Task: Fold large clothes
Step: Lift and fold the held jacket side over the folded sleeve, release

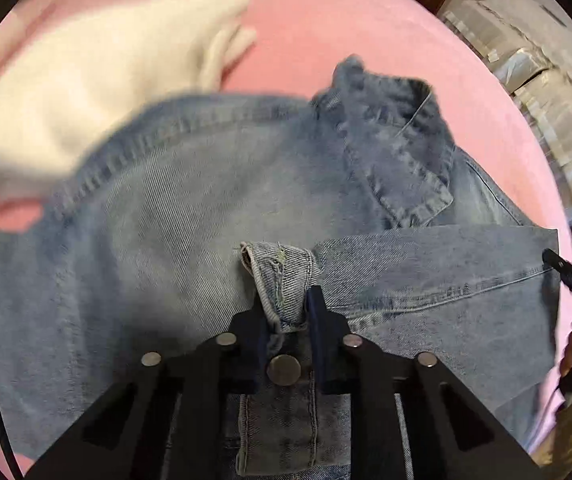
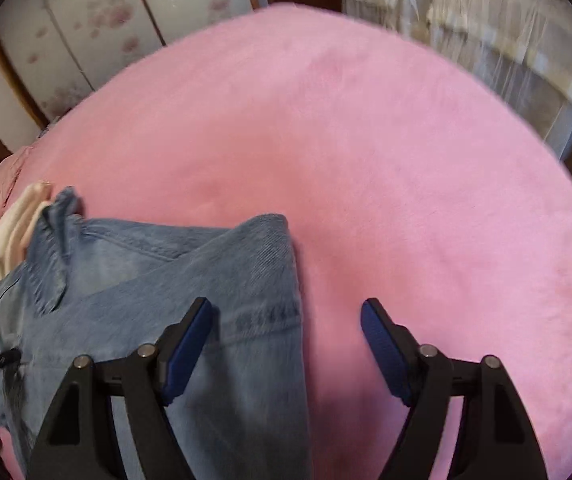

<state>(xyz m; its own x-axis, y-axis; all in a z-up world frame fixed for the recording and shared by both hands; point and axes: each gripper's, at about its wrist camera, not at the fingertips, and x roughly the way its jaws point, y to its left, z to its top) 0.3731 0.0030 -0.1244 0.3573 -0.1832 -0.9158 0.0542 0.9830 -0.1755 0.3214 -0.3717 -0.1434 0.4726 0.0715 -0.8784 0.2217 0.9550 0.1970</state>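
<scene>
A blue denim garment (image 1: 165,208) lies spread on the pink bed cover (image 1: 326,24), with its collar (image 1: 398,148) bunched at the far side. My left gripper (image 1: 288,312) is shut on a folded denim cuff (image 1: 281,272), which has a metal button just below the pads. In the right wrist view the same denim garment (image 2: 213,264) fills the lower left. My right gripper (image 2: 288,304) stands open above its right edge. Its left finger (image 2: 189,340) hangs over denim and its right finger (image 2: 386,344) over the pink bed cover (image 2: 366,140). Nothing sits between its pads.
A cream garment (image 1: 85,92) lies beyond the denim on the left, also visible as a cream garment (image 2: 9,232) at the left edge. A flowered wardrobe (image 2: 85,32) and lace-covered furniture (image 2: 466,12) stand past the bed. Wrapped packages (image 1: 534,80) are stacked at the right.
</scene>
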